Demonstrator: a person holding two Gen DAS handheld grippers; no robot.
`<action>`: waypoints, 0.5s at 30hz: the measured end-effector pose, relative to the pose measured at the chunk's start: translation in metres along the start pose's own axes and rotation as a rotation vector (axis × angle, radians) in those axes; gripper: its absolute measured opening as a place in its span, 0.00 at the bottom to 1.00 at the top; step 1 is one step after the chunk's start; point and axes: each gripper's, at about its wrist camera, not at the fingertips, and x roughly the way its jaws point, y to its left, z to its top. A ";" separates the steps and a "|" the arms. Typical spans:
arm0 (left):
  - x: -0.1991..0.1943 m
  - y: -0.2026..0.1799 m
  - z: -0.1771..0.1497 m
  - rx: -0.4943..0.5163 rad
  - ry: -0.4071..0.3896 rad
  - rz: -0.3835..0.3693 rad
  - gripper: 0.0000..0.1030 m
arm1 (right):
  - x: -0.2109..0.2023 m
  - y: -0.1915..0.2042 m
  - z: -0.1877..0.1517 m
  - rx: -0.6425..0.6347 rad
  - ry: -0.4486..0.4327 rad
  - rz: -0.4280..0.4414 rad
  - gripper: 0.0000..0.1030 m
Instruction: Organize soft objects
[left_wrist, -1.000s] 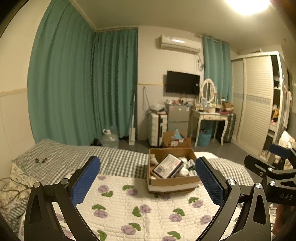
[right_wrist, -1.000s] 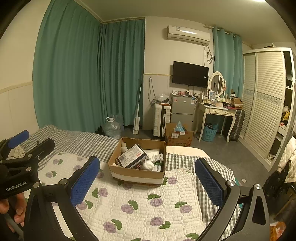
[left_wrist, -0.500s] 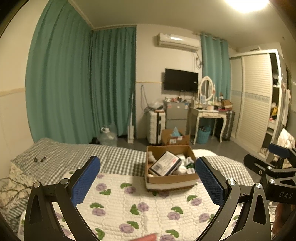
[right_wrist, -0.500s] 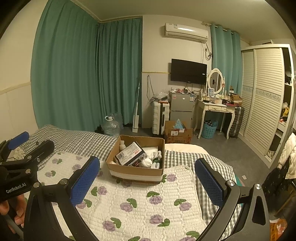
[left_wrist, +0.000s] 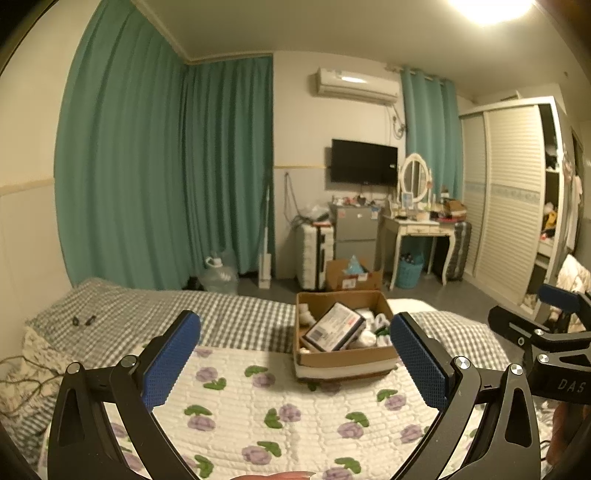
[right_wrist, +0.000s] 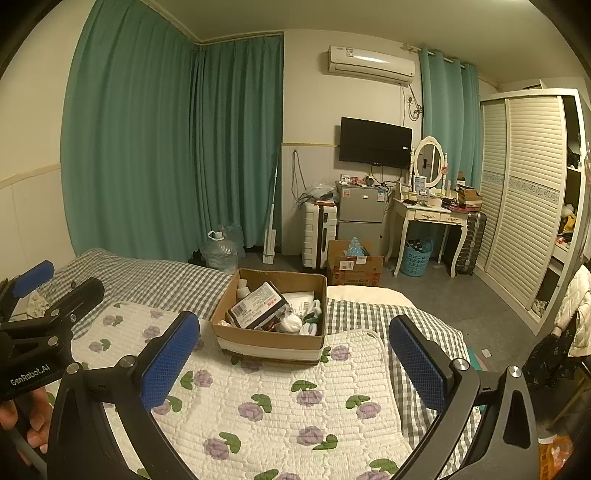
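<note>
Cardboard box (left_wrist: 343, 360) sits on the floral quilt (left_wrist: 295, 417); before it, my left gripper (left_wrist: 295, 356) and right gripper (right_wrist: 293, 356) gape wide, empty.

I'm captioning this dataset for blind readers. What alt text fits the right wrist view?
An open hand-held gripper with blue pads points across a flower-print quilt at an open cardboard box of mixed items on a bed. The other hand-held gripper shows at the left edge; green curtains, a wall TV and a dressing table stand behind.
</note>
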 end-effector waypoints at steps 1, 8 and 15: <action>-0.001 0.000 -0.001 0.001 0.000 0.002 1.00 | -0.001 0.000 0.000 -0.001 0.000 0.000 1.00; -0.002 0.000 -0.002 -0.004 0.001 0.000 1.00 | 0.000 0.000 0.000 0.000 -0.001 0.000 1.00; -0.002 0.000 -0.002 -0.002 0.002 0.001 1.00 | -0.001 0.002 -0.004 0.002 0.005 0.001 1.00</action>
